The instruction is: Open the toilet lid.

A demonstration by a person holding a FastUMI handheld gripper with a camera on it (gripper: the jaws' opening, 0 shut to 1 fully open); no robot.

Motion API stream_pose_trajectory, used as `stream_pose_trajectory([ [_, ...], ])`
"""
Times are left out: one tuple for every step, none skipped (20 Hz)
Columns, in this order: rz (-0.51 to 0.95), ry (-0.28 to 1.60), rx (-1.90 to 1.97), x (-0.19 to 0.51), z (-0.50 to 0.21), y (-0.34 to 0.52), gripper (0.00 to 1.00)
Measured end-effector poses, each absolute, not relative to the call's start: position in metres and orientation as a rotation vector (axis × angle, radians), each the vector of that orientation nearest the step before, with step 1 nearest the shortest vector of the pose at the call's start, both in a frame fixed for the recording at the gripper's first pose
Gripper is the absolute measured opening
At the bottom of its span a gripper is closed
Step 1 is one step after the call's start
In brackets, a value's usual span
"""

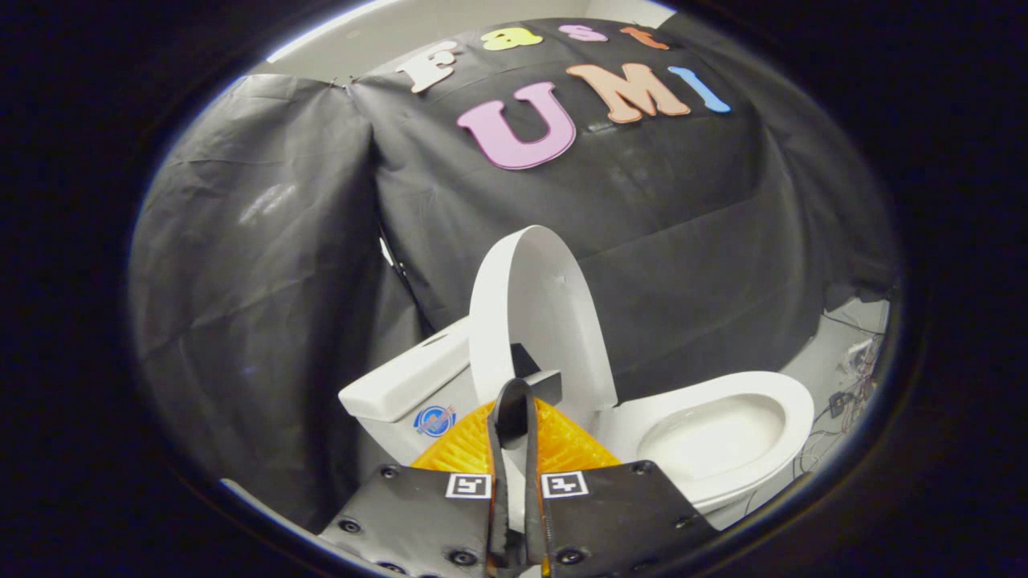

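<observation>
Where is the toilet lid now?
The toilet lid stands raised, its edge between the nearly closed tongs, beside the tank and above the bowl.

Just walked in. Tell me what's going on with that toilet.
A handheld gripper is working on the toilet lid. The lid stands raised, nearly upright, in front of the tank, leaving the seat and bowl exposed. The gripper's fingers are closed to a narrow gap, with the lid's edge between them near its lower part. Black cloth hangs behind.
</observation>
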State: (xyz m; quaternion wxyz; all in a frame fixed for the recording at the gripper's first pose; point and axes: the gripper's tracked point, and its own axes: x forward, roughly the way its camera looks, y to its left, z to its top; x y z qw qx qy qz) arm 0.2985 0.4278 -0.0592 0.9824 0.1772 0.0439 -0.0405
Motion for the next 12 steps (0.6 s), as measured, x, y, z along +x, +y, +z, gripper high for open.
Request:
stream_pose_trajectory([
  [-0.074, 0.091, 0.349, 0.301, -0.059, 0.432, 0.09],
  [-0.068, 0.091, 0.349, 0.303, -0.059, 0.434, 0.08],
  [-0.063, 0.091, 0.349, 0.305, -0.058, 0.437, 0.09],
  [-0.059, 0.090, 0.346, 0.306, -0.060, 0.439, 0.09],
  [-0.056, 0.089, 0.343, 0.308, -0.059, 0.441, 0.09],
  [-0.050, 0.090, 0.335, 0.310, -0.059, 0.445, 0.09],
  [-0.045, 0.091, 0.328, 0.312, -0.058, 0.448, 0.08],
  [-0.037, 0.095, 0.320, 0.314, -0.059, 0.452, 0.09],
  [-0.028, 0.099, 0.309, 0.316, -0.060, 0.457, 0.09],
  [-0.018, 0.105, 0.297, 0.318, -0.062, 0.461, 0.09],
  [-0.011, 0.108, 0.290, 0.320, -0.062, 0.464, 0.09],
  [-0.008, 0.108, 0.286, 0.321, -0.062, 0.467, 0.08],
])
